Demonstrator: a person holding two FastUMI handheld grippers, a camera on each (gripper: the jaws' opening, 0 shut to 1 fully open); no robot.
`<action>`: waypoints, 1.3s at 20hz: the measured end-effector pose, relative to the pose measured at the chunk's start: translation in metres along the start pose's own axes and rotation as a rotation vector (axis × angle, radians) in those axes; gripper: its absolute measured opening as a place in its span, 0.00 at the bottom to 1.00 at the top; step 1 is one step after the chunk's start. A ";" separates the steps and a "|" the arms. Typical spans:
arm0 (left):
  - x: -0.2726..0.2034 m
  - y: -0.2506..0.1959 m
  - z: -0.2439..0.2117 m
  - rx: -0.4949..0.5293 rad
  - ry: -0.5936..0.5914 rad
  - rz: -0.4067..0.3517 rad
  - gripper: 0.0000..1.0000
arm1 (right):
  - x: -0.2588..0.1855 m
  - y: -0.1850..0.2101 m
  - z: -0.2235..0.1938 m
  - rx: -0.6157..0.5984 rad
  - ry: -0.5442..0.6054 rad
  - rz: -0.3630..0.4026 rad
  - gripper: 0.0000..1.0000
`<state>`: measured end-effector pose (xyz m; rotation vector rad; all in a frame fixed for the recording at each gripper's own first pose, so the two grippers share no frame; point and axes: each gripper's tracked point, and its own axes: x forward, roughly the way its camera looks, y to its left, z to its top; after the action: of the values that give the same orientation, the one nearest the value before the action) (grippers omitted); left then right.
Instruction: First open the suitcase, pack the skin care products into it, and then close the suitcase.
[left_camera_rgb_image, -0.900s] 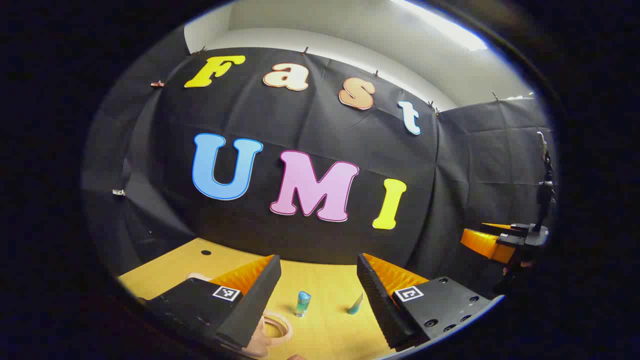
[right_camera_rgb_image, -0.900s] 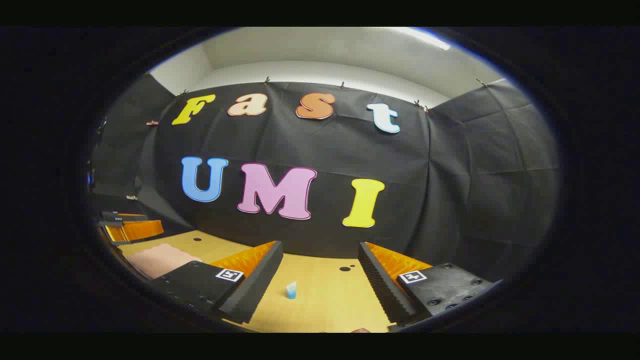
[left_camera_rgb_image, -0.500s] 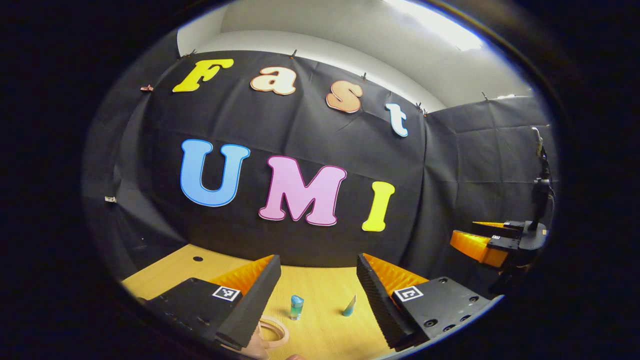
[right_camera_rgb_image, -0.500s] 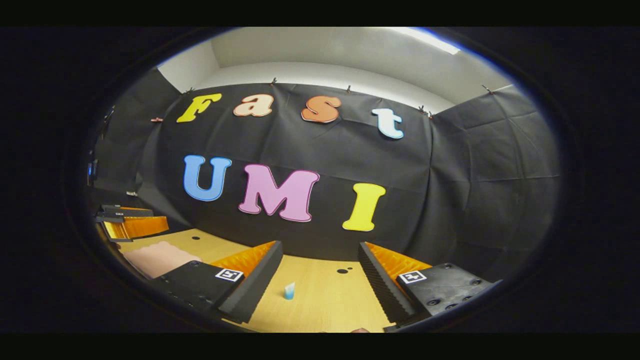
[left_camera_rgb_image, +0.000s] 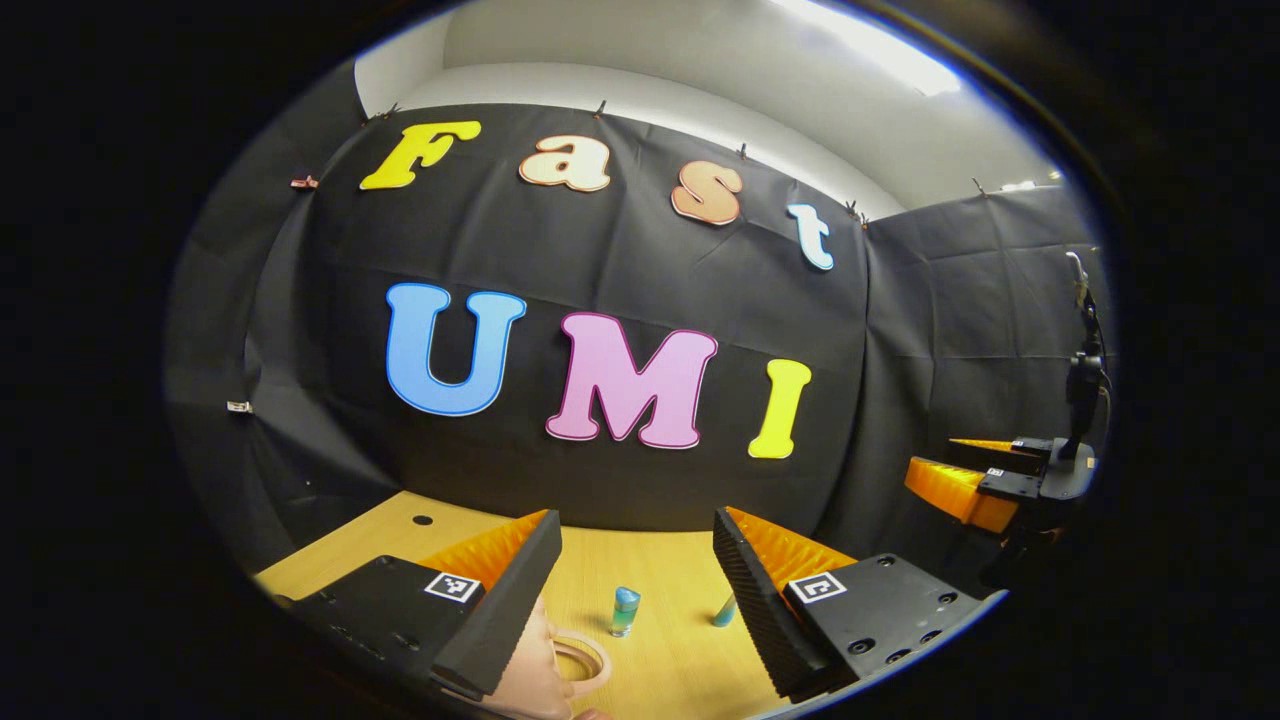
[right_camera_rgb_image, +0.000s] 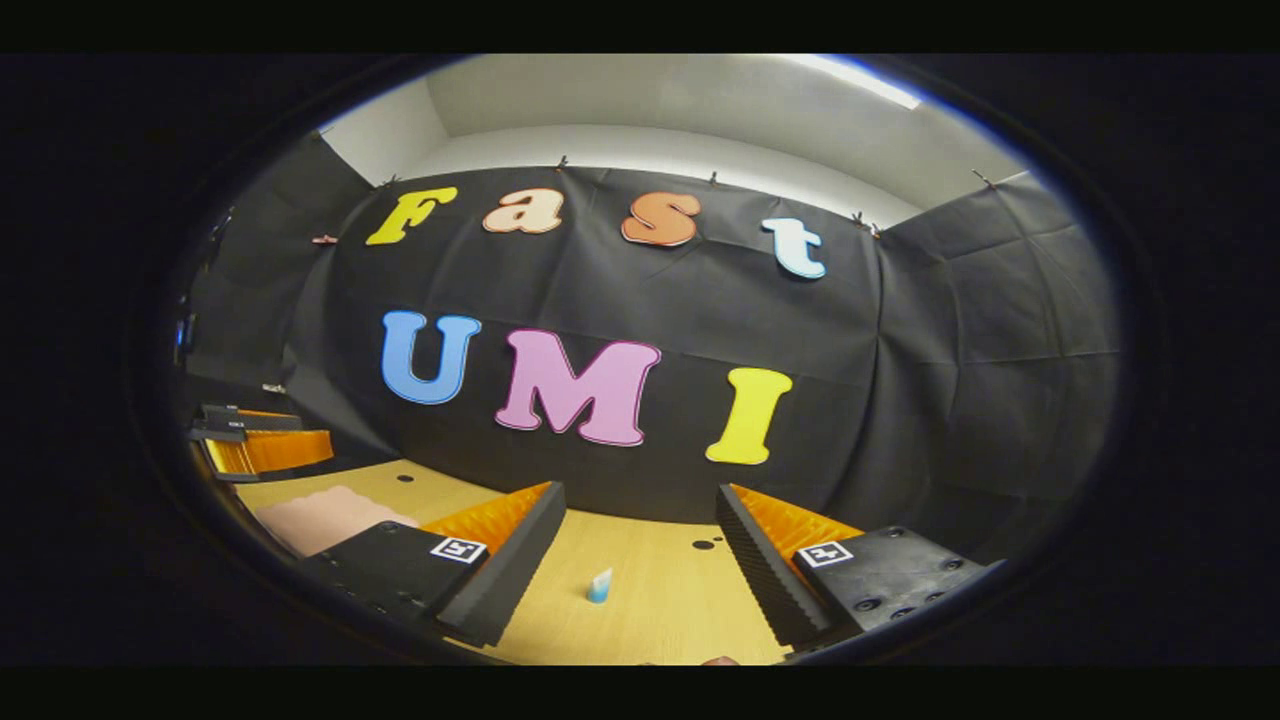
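My left gripper (left_camera_rgb_image: 637, 545) is open above the wooden table (left_camera_rgb_image: 665, 575), with nothing between its fingers. Ahead of it stand a small teal bottle (left_camera_rgb_image: 626, 610) and a teal tube (left_camera_rgb_image: 724, 610), which is partly hidden behind the right finger. The pink suitcase (left_camera_rgb_image: 540, 675), with its looped handle, lies just under the left finger. In the right gripper view the suitcase (right_camera_rgb_image: 320, 515) lies shut at the left. My right gripper (right_camera_rgb_image: 640, 510) is open and empty, with a small blue tube (right_camera_rgb_image: 600, 587) standing on the table beyond it.
The right gripper (left_camera_rgb_image: 985, 485) hangs at the far right of the left gripper view. The left gripper (right_camera_rgb_image: 260, 445) shows at the left edge of the right gripper view. The tabletop (right_camera_rgb_image: 660, 610) has small round holes (right_camera_rgb_image: 703, 544). Black cloth walls the table at the back.
Both views have turned slightly left, so the bottle and tubes sit a little further right in them. The fingers of both grippers stay equally wide apart.
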<state>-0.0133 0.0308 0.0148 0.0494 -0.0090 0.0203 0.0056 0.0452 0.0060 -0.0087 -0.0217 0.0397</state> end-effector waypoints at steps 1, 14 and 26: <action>-0.001 0.001 -0.001 0.001 0.003 0.002 0.96 | 0.000 0.002 0.000 -0.008 0.002 0.002 0.96; -0.002 0.010 -0.073 -0.007 0.187 0.004 0.96 | -0.006 0.010 -0.005 -0.001 0.023 0.012 0.96; 0.037 -0.006 -0.203 0.045 0.517 0.025 0.96 | 0.003 0.005 -0.056 0.030 0.105 0.097 0.95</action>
<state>0.0254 0.0356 -0.1882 0.0874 0.5075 0.0575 0.0092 0.0495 -0.0499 0.0180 0.0847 0.1367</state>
